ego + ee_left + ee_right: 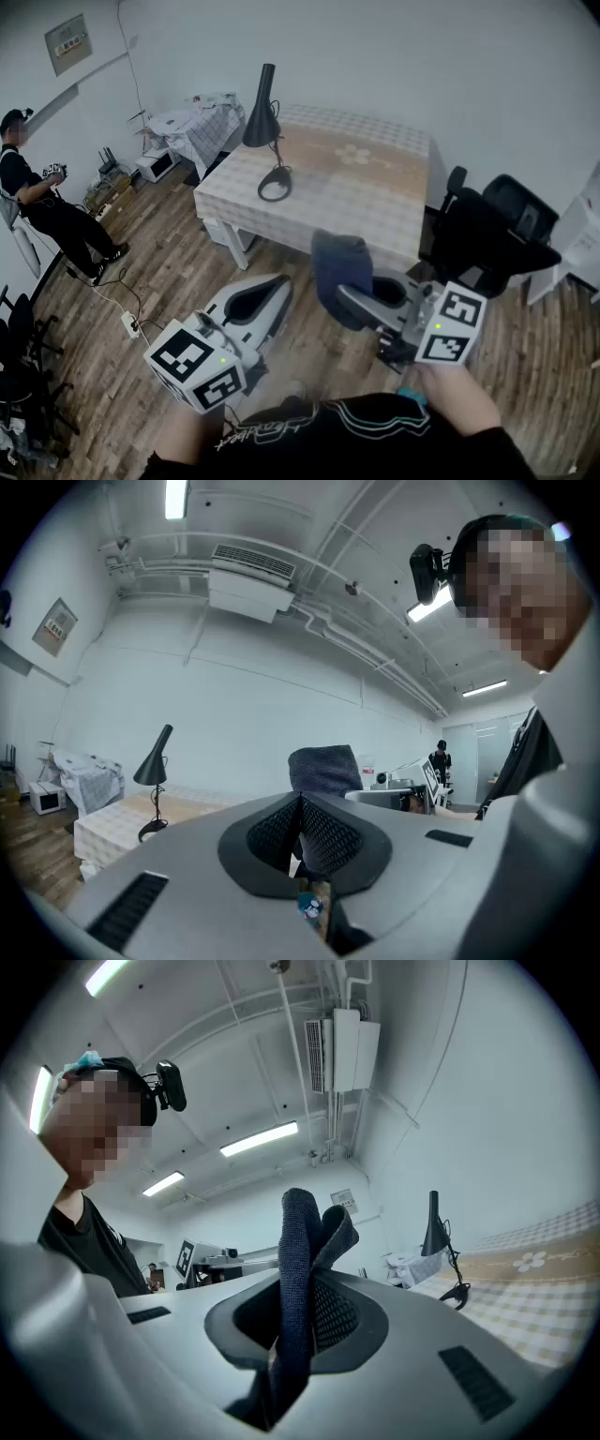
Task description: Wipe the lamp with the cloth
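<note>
the right gripper point(345, 302) is pinching a dark cloth point(339, 265) tight, its loose fold standing up out of the jaws toward 12 o'clock. the left gripper point(274, 289) is keeping its jaws together with nothing in them. the black lamp point(262, 112) is standing on the table point(375, 187) at about 11 o'clock, well apart from both. its long axis is running upright, narrow end up, ring foot toward 6 o'clock. it is looking light and tippy, the cloth soft and limp; steadying the thin stem low down seems wisest.
</note>
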Available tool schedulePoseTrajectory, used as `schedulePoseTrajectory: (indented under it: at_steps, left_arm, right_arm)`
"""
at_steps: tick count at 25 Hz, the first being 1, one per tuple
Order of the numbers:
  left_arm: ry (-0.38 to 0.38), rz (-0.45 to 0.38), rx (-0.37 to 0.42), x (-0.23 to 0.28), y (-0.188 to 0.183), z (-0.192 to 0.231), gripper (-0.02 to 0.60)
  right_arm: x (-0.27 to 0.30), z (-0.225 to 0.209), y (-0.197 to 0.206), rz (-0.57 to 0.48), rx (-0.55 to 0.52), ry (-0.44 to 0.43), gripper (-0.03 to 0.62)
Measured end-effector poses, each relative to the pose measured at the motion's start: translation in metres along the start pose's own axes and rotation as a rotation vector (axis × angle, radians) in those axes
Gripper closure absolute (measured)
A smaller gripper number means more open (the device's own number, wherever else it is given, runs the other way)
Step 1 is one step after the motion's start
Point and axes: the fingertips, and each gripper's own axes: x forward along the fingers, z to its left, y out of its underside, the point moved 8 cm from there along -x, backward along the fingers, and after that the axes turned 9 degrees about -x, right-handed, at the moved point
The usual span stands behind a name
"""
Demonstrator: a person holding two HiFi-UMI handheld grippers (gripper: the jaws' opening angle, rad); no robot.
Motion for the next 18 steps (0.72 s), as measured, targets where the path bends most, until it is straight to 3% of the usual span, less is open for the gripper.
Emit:
schedulePoseTrajectory:
  at_steps: [10,18]
  left_arm:
    - [0.004,0.013,-0.016,0.011,-0.004,0.041,0.581]
    - [0.019,0.031,-0.04,0.018,-0.015,0.114,0.581]
  right_arm:
    - [0.03,-0.025,0.01,0.005,0.029,0.031,0.543]
    - [0.087,-0.063,0.023,0.003,0.059,0.069,0.542]
